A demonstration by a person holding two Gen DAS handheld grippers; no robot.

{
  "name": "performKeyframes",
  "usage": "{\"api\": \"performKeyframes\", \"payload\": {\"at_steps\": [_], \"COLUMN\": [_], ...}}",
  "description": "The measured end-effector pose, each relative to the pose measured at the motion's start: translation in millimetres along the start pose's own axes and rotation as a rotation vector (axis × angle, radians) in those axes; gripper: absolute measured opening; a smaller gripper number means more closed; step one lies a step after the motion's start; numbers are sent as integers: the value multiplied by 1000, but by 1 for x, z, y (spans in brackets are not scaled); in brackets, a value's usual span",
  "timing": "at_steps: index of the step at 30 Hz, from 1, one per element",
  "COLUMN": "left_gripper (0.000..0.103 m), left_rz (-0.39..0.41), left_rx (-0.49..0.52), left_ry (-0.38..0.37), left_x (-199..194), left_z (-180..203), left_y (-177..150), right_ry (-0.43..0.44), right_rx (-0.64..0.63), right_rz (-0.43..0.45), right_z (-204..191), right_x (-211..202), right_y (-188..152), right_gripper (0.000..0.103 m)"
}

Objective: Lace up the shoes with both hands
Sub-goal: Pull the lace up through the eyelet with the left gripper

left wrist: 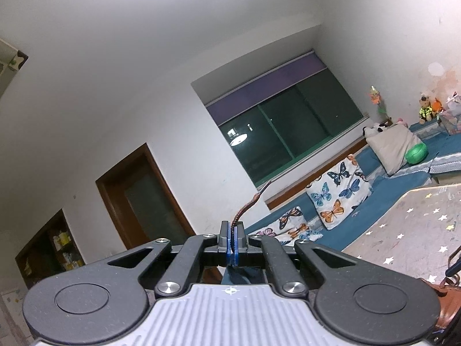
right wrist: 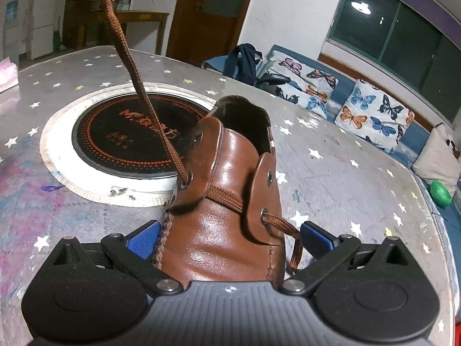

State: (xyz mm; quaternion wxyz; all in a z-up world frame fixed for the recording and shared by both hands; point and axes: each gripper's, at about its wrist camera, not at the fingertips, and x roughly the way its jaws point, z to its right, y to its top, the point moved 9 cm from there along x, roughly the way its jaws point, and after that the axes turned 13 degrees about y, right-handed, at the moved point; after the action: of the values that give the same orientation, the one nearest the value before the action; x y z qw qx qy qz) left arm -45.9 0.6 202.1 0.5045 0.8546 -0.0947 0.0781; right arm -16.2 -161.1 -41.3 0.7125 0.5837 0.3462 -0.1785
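Here the brown leather shoe [right wrist: 227, 201] stands on the star-printed table cover [right wrist: 331, 173], toe toward the right wrist camera, beside a round black induction hob [right wrist: 115, 138] set into the table. A brown lace [right wrist: 224, 197] crosses the tongue between the lowest pair of eyelets. From the left-hand eyelet one run of lace rises taut, up and out of the top of the right wrist view. From the right-hand eyelet the other end droops down the side of the shoe, just beside the right blue pad [right wrist: 317, 238]. The right gripper [right wrist: 229, 240] straddles the toe of the shoe with its jaws wide apart; whether either pad touches the leather cannot be told. In the left wrist view, the left gripper [left wrist: 232, 240] has its blue pads pressed together on the lace end [left wrist: 250, 204], whose tip sticks up and to the right past the fingers. That gripper points toward the wall and a dark window [left wrist: 288, 127]. Butterfly-print cushions [left wrist: 340, 190] lie on a blue bench under the window.
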Motion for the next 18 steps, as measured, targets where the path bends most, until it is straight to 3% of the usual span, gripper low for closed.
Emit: {"api": "performKeyframes", "payload": {"at_steps": [11,18], "left_gripper": [2,2], "left_rz": [36,42], "left_rx": [-31,-28], "left_ry": [-73,-73], "left_x": [18,15], "left_z": [-4,-7], "left_y": [-2,-2], "right_ry": [-48,-50], "right_rx": [6,23], "right_rz": [-23,-18], "right_z": [0,1], "right_x": [4,2], "right_y": [-2,-3], "right_gripper": [103,103]}}
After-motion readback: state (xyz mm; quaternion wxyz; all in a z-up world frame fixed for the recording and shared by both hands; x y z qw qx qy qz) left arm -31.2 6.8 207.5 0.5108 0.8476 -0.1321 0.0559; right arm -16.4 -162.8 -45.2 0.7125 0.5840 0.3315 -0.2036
